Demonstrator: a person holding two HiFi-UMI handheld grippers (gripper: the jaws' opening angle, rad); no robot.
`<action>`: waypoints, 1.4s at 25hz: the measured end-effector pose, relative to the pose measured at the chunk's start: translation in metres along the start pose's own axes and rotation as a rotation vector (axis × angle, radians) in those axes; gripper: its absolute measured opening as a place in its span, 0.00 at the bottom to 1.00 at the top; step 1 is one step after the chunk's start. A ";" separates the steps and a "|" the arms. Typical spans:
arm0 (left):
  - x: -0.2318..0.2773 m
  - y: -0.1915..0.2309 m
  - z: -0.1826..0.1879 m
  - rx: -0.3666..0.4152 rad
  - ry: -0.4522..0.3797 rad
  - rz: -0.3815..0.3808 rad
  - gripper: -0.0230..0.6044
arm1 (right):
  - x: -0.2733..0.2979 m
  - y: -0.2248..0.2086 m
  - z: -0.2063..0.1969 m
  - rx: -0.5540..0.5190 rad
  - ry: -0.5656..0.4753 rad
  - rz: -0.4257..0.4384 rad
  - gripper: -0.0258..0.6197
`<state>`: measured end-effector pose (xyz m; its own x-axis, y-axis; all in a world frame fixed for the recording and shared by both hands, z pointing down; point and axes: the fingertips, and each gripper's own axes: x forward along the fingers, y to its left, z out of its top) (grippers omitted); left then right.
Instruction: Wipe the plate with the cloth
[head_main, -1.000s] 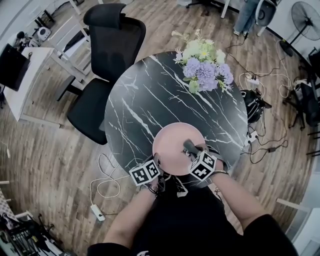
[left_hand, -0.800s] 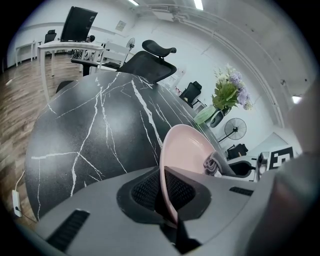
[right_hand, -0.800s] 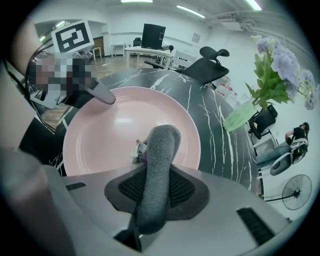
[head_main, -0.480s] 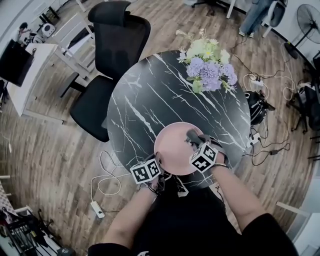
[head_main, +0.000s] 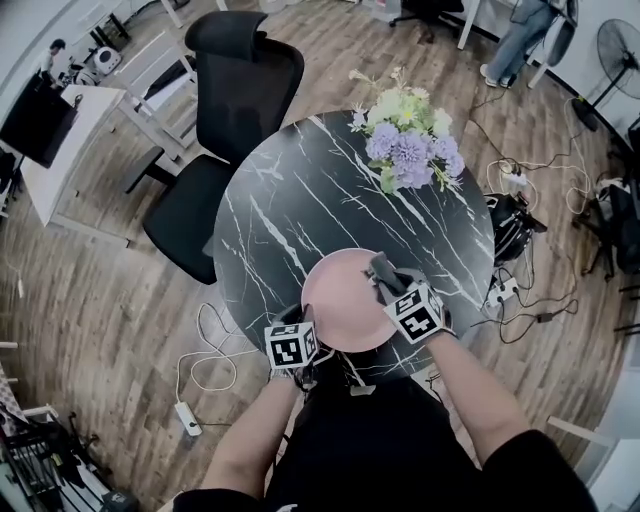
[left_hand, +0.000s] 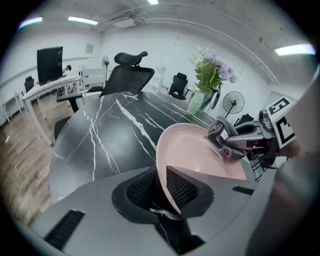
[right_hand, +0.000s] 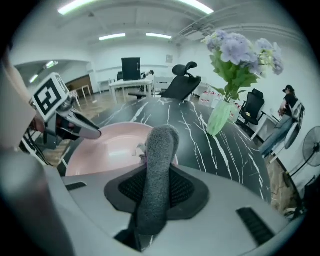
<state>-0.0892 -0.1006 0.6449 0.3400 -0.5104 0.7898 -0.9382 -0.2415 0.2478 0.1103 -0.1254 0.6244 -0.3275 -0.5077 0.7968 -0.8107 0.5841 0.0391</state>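
Observation:
A pink plate (head_main: 345, 300) sits at the near edge of the black marble table (head_main: 300, 200). My left gripper (head_main: 308, 320) is at the plate's near-left rim. In the left gripper view the plate (left_hand: 200, 150) stands tilted with its rim between the jaws of that gripper (left_hand: 162, 187). The jaws are opening, and a dark gap shows beside the rim. My right gripper (head_main: 385, 277) is shut on a grey cloth (head_main: 380, 267) over the plate's right side. In the right gripper view the cloth (right_hand: 157, 170) sticks out past the jaws above the plate (right_hand: 110, 145).
A vase of purple and white flowers (head_main: 405, 145) stands at the table's far right. A black office chair (head_main: 230, 110) is behind the table on the left. Cables and a power strip (head_main: 186, 417) lie on the wooden floor.
The right gripper has shifted with the cloth toward the plate's far-right rim and lifted slightly. The left gripper has rolled on the spot at the plate's rim.

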 end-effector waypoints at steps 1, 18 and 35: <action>-0.003 0.000 0.005 0.028 -0.028 0.016 0.17 | -0.005 0.000 0.005 0.013 -0.041 0.022 0.21; -0.112 -0.069 0.025 -0.090 -0.411 0.043 0.07 | -0.105 0.011 0.057 0.119 -0.435 0.313 0.21; -0.201 -0.097 -0.049 -0.216 -0.523 0.005 0.07 | -0.131 0.110 0.032 0.022 -0.427 0.510 0.21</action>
<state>-0.0698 0.0657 0.4898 0.2706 -0.8656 0.4214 -0.9131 -0.0922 0.3972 0.0486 -0.0148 0.5054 -0.8324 -0.3799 0.4035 -0.5114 0.8070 -0.2952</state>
